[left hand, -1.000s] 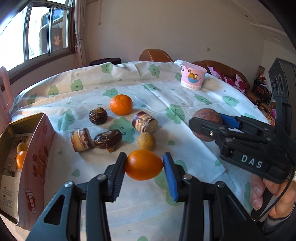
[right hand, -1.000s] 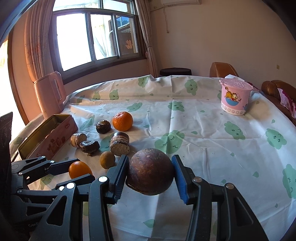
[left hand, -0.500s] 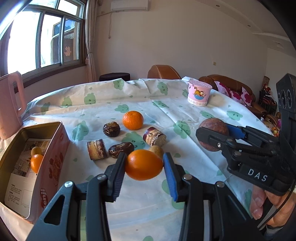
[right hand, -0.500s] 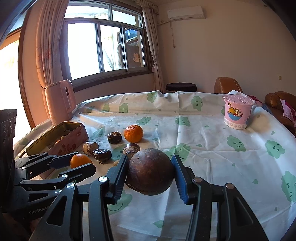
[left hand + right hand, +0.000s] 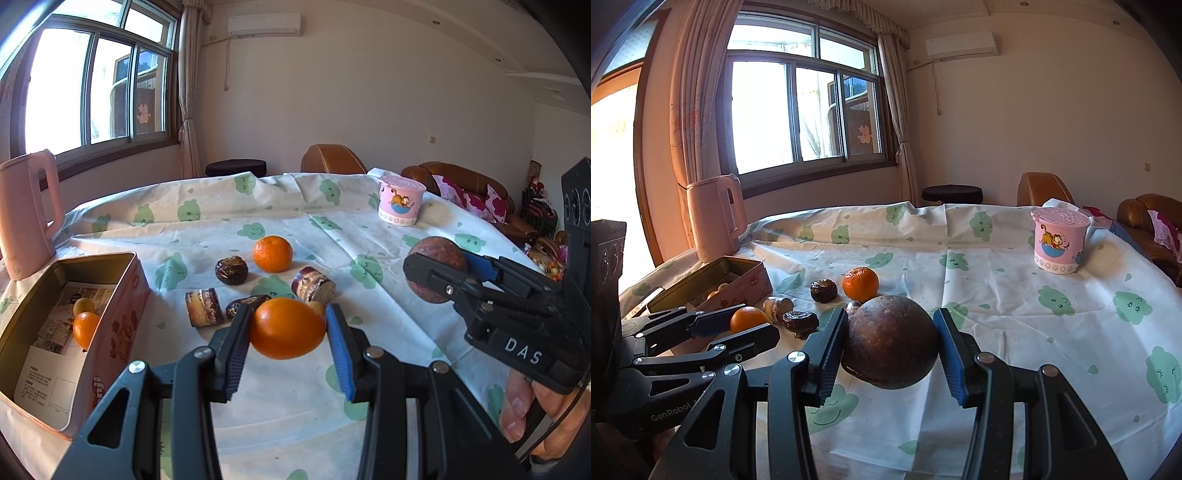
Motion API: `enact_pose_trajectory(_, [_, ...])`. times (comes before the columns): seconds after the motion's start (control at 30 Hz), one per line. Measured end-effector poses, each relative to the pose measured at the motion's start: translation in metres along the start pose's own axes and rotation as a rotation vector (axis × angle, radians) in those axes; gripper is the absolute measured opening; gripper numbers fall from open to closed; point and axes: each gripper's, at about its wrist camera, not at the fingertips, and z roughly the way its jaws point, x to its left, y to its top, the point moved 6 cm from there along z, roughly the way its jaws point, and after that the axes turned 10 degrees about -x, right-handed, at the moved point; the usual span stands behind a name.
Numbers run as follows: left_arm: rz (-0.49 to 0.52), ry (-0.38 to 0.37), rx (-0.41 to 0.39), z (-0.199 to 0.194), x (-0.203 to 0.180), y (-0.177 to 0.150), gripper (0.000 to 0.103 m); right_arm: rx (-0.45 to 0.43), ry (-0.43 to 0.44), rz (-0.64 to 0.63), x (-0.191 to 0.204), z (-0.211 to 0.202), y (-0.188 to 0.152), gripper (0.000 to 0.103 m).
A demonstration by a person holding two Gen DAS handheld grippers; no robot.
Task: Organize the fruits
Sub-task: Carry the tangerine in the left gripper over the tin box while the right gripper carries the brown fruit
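Note:
My left gripper (image 5: 287, 334) is shut on a smooth orange fruit (image 5: 286, 328), held above the tablecloth; it shows from the side in the right wrist view (image 5: 748, 319). My right gripper (image 5: 891, 341) is shut on a round brown fruit (image 5: 891, 341), also seen at the right of the left wrist view (image 5: 437, 273). An open pink tin (image 5: 110, 332) at the left holds an orange fruit (image 5: 85, 328) and a small yellow one (image 5: 84, 305). On the cloth lie a mandarin (image 5: 272, 253), dark dates (image 5: 231, 270) and sliced date rolls (image 5: 314, 288).
A pink kettle (image 5: 27, 214) stands behind the tin at the far left. A pink cartoon cup (image 5: 400, 203) sits toward the back right. The round table's cloth (image 5: 369, 236) has green prints. Chairs and a sofa lie beyond; a hand (image 5: 532, 417) holds the right gripper.
Both grippers have tilted upward with their fruits still held, so the window, wall and tin now show more fully. The items on the cloth have not moved.

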Motion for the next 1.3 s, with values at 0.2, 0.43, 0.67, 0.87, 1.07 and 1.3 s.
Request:
enact_pose_trajectory(0.2, [-0.005, 0.004, -0.017, -0.003, 0.001, 0.001, 0.042, -0.025, 0.002, 0.004, -0.001, -0.004, 0.002, 0.050])
enact_pose_trajectory(0.43, [0.004, 0.012, -0.040, -0.008, 0.000, 0.003, 0.042, -0.041, 0.003, -0.002, 0.001, -0.008, 0.002, 0.050])
enact_pose_trajectory(0.67, [0.009, 0.015, -0.063, -0.012, 0.001, 0.005, 0.042, -0.062, -0.001, -0.004, 0.001, -0.011, 0.004, 0.050])
enact_pose_trajectory(0.87, [0.017, 0.017, -0.081, -0.014, 0.000, 0.006, 0.042, -0.079, -0.004, -0.011, 0.002, -0.015, 0.005, 0.050])
enact_pose_trajectory(1.07, [0.023, 0.025, -0.100, -0.018, 0.000, 0.007, 0.042, -0.101, -0.008, -0.026, 0.006, -0.019, 0.006, 0.050])
enact_pose_trajectory(1.3, [0.027, 0.045, -0.140, -0.026, 0.003, 0.013, 0.042, -0.125, -0.012, -0.044, 0.009, -0.024, 0.008, 0.050])
